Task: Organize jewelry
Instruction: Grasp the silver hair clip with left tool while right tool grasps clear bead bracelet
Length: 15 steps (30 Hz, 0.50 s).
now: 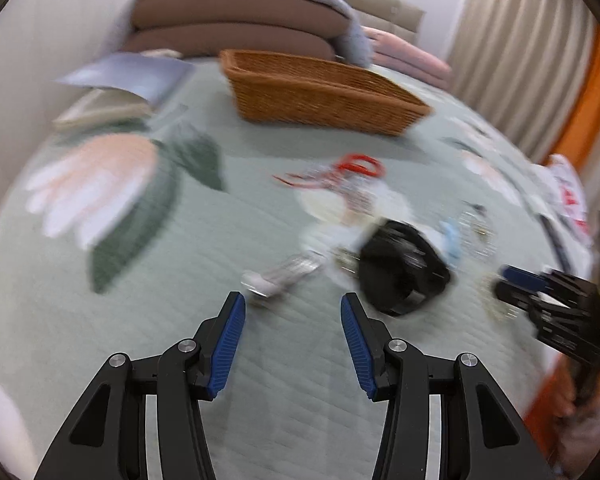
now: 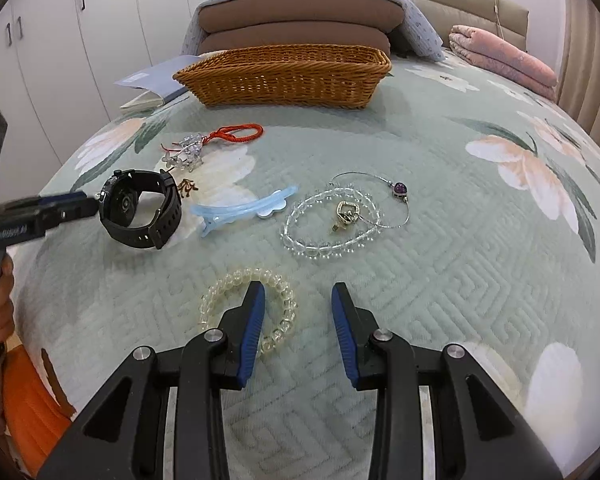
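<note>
Pale green quilted bedspread (image 2: pixel 440 280) with peach flowers; brown woven wicker basket (image 2: pixel 284 76); black rubber-strapped watch (image 2: pixel 144 212); light blue plastic hair clip (image 2: pixel 240 210); red braided cord (image 2: pixel 240 132).

Black watch (image 2: pixel 142 210), blue clip (image 2: pixel 244 208), bead bracelets (image 2: pixel 332 224), near wicker basket (image 2: pixel 284 76)

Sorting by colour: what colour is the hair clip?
Light blue hair clip, clearest in the right wrist view.

The bedspread (image 2: pixel 440 280) lay bare between the jewelry and the wicker basket (image 2: pixel 284 76), leaving open passage there and toward the right edge. Across the middle a black watch (image 2: pixel 140 210), blue hair clip (image 2: pixel 244 208) and clear bead bracelet (image 2: pixel 332 224) lay close together. A yellowish bracelet (image 2: pixel 284 308) lay partly under the right gripper (image 2: pixel 298 292), with bare quilt beyond its tips.
</note>
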Each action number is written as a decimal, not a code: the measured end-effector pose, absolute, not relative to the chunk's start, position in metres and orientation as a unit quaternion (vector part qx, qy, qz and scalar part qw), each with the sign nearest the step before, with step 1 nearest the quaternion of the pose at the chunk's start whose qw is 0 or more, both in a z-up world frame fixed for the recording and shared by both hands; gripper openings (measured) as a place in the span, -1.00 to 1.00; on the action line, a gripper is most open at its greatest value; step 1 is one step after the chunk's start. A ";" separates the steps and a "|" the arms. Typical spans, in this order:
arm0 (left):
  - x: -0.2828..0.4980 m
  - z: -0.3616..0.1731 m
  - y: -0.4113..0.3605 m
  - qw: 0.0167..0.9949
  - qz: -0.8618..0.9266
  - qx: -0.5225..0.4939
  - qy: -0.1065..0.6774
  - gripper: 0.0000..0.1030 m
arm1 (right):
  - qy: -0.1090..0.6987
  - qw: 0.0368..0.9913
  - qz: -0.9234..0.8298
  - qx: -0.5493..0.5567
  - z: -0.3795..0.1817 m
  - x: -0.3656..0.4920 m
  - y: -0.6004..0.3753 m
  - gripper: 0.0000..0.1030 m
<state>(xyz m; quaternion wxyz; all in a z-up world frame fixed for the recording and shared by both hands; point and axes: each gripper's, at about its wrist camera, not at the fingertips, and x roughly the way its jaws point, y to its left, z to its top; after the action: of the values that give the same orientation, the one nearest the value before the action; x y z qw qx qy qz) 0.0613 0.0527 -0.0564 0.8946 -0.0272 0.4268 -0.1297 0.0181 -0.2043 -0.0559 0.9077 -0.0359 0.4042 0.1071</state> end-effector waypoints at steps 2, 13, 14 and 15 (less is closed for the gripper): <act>0.065 -0.055 0.058 0.898 -0.121 -0.025 0.423 0.00 | 0.404 0.908 0.107 -0.037 -0.056 0.019 -0.203 -0.28; 0.072 -0.061 0.041 0.886 -0.176 0.020 0.429 -0.01 | 0.389 0.911 0.120 -0.067 -0.056 0.015 -0.190 -0.74; 0.070 -0.060 0.039 0.884 -0.187 0.018 0.429 -0.04 | 0.388 0.911 0.119 -0.070 -0.056 0.014 -0.189 -0.74; 0.068 -0.060 0.037 0.883 -0.192 0.018 0.428 -0.16 | 0.387 0.912 0.118 -0.072 -0.056 0.013 -0.188 -0.74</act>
<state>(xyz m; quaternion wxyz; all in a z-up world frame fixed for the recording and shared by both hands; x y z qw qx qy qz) 0.0679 0.0372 -0.0598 0.8830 0.0181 0.4278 -0.1922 0.0135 -0.1884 -0.0560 0.9115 -0.0720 0.3872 0.1184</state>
